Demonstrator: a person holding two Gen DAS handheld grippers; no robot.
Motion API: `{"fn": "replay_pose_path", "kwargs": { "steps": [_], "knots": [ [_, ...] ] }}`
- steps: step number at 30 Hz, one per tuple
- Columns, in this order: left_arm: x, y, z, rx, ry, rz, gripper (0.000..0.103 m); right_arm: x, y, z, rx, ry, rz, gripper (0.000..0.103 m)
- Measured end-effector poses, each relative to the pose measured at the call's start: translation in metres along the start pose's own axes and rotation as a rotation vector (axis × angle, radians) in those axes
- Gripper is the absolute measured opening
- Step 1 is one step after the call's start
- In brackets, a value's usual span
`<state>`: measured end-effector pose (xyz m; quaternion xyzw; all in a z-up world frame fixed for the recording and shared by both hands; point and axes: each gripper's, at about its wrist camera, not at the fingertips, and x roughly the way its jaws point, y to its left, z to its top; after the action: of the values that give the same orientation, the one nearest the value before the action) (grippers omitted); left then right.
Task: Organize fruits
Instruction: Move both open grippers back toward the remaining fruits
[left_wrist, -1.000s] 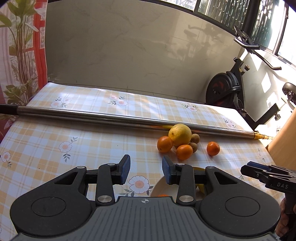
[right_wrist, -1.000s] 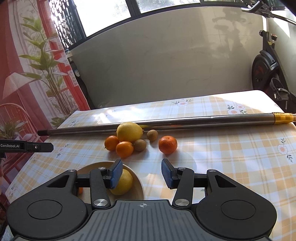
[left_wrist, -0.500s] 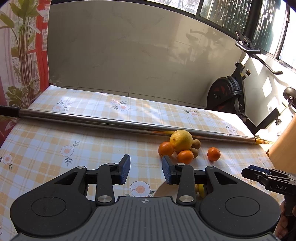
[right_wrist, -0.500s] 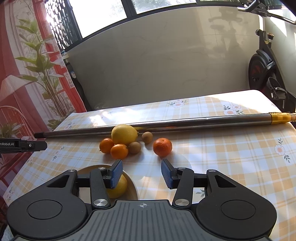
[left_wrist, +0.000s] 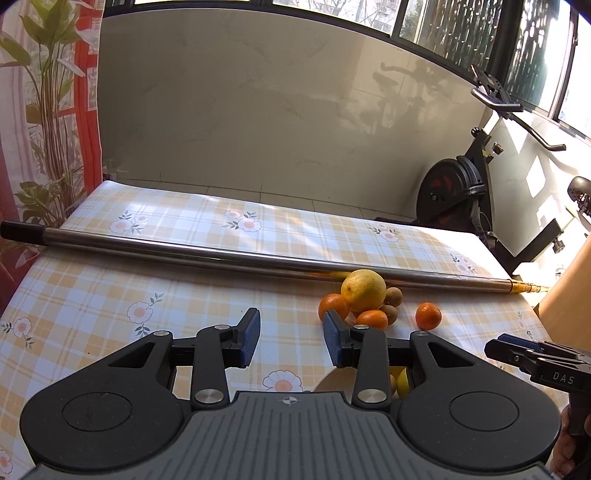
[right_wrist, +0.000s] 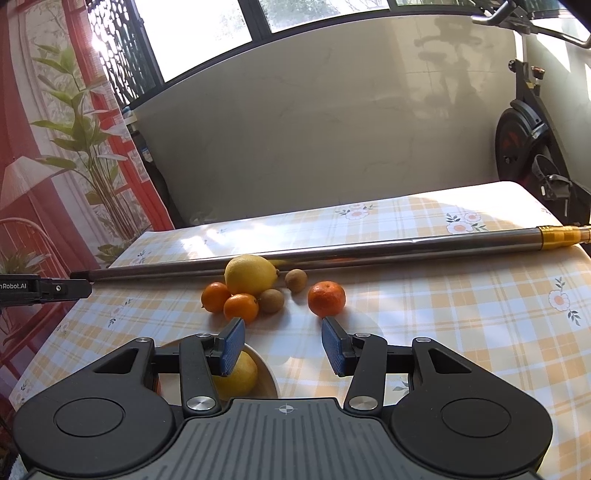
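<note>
lemon (right_wrist: 250, 275) | long axis along pole (right_wrist: 332, 254), nub right | L tongs (left_wrist: 291, 341) & R tongs (right_wrist: 282, 345): gaped, empty

Clustered citrus and kiwis (right_wrist: 271, 300) beside lone tangerine (right_wrist: 327, 298), lemon (right_wrist: 236, 374) in bowl (right_wrist: 267, 374)

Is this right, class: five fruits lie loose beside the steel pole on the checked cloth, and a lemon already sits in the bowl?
Not quite. The right wrist view shows six loose fruits beside the steel pole: a large lemon, three oranges and two kiwis. The rest holds: a lemon sits in the bowl.
</note>
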<state>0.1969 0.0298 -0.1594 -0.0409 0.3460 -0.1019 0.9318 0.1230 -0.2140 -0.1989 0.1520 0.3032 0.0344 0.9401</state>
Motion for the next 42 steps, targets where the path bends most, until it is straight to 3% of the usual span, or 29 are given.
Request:
{"fn": "replay_pose_path", "kwargs": {
  "steps": [17, 21, 26, 32, 37, 42],
  "knots": [
    [0.009, -0.011, 0.009, 0.03, -0.001, -0.005, 0.04, 0.003, -0.009, 0.002, 0.018, -0.006, -0.007, 0.044],
    [0.013, -0.012, 0.009, 0.038, 0.002, -0.003, 0.046, 0.006, -0.012, 0.003, 0.012, -0.001, -0.008, 0.044],
    [0.023, -0.016, 0.01, 0.057, 0.016, -0.005, 0.047, 0.012, -0.014, 0.003, 0.011, 0.006, -0.006, 0.044],
    [0.049, -0.023, 0.014, 0.085, 0.049, -0.041, 0.047, 0.021, -0.017, 0.005, 0.005, 0.015, -0.006, 0.043],
    [0.093, -0.023, 0.017, 0.039, 0.125, -0.077, 0.046, 0.027, -0.022, 0.004, 0.012, 0.027, -0.016, 0.044],
    [0.125, -0.022, 0.015, 0.028, 0.139, -0.095, 0.046, 0.035, -0.032, 0.001, 0.033, 0.042, -0.024, 0.044]
  ]
}}
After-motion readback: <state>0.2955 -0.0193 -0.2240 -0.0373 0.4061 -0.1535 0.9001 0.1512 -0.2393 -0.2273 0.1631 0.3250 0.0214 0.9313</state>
